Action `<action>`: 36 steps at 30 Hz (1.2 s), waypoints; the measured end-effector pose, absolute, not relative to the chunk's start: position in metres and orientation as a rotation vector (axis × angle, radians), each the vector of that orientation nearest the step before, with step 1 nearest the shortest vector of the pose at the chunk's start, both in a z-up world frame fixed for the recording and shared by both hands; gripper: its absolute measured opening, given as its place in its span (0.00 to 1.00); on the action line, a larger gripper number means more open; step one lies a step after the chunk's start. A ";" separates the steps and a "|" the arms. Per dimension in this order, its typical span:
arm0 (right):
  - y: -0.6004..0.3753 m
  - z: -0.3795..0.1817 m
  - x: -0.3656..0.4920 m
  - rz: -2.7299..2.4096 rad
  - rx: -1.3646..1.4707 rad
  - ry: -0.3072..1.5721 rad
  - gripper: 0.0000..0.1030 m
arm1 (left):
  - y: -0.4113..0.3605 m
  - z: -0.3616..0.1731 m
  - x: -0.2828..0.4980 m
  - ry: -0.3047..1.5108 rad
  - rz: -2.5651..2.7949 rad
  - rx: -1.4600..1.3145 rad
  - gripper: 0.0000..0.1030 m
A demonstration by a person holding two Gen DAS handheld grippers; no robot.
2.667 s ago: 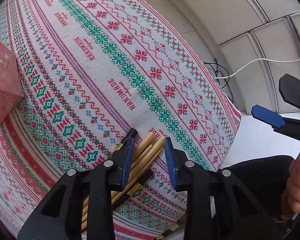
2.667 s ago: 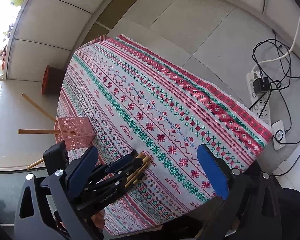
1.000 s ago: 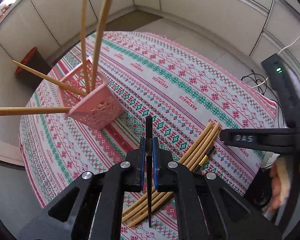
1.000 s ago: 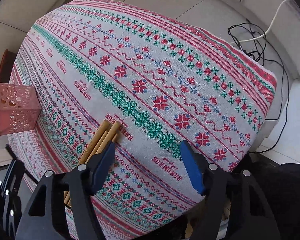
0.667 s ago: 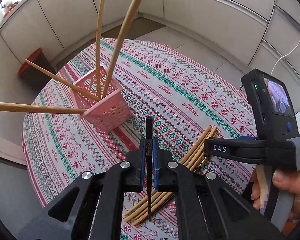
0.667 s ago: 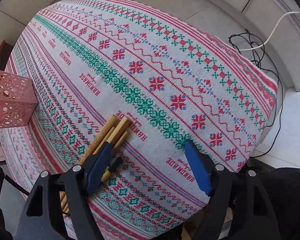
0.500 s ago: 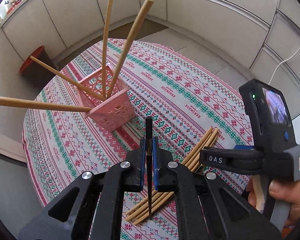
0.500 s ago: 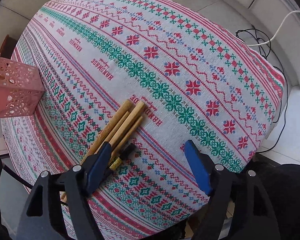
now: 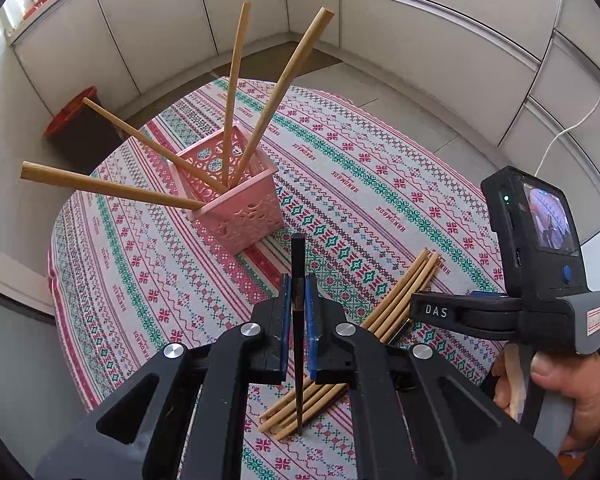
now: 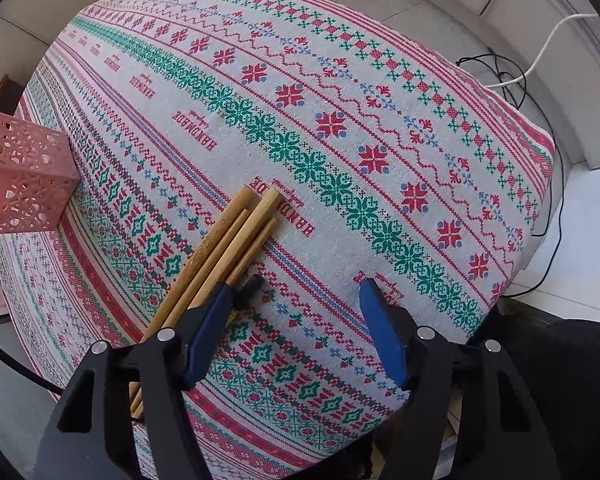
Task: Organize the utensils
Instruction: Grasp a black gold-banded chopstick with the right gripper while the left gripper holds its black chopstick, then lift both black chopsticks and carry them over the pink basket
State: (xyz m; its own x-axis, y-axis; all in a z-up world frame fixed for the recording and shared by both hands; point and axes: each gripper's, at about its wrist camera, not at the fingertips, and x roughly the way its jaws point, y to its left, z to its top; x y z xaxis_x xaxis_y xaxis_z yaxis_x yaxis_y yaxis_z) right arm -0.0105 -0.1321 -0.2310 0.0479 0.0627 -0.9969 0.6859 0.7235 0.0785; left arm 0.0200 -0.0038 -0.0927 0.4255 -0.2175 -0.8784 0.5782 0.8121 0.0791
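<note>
My left gripper (image 9: 296,280) is shut on a black chopstick (image 9: 298,256), held clear of the table with the pink lattice basket (image 9: 240,216) just beyond its tip. Several bamboo chopsticks (image 9: 278,96) stand splayed in that basket. A bundle of bamboo chopsticks (image 10: 228,240) lies on the patterned tablecloth (image 10: 340,80). My right gripper (image 10: 296,290) points down over the bundle's near end, its jaws closing with wide space between them. Its left finger overlaps the bundle, and a second black chopstick's end (image 10: 252,286) shows just inside that finger, untouched. The pads press on nothing.
The basket (image 10: 24,184) stands at the cloth's left side. The table's right edge drops to a tiled floor with cables (image 10: 540,60). A red bin (image 9: 76,120) sits on the floor behind the table. A hand (image 9: 572,392) holds the right gripper's handle.
My left gripper closed on the black chopstick and lifted it off the bundle. The right gripper has shifted over the bundle's end, and its jaws have narrowed a little.
</note>
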 end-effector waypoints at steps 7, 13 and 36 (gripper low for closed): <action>-0.102 -0.230 -0.010 -0.568 0.584 1.459 0.62 | 0.008 -0.092 0.015 1.017 -0.497 0.399 0.06; -0.090 -0.232 -0.023 -0.595 0.659 1.403 0.55 | 0.016 -0.092 0.012 1.016 -0.481 0.400 0.06; -0.092 -0.197 -0.015 -0.444 0.663 1.186 0.07 | 0.032 -0.073 0.009 0.967 -0.512 0.289 0.06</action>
State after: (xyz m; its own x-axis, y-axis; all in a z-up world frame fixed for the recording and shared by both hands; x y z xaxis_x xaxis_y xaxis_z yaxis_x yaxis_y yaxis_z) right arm -0.0152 -0.0924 -0.1965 0.3260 0.0231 -0.9451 0.6379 0.7325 0.2379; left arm 0.0094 0.0319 -0.0729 0.4624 -0.2843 -0.8399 0.5349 0.8449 0.0085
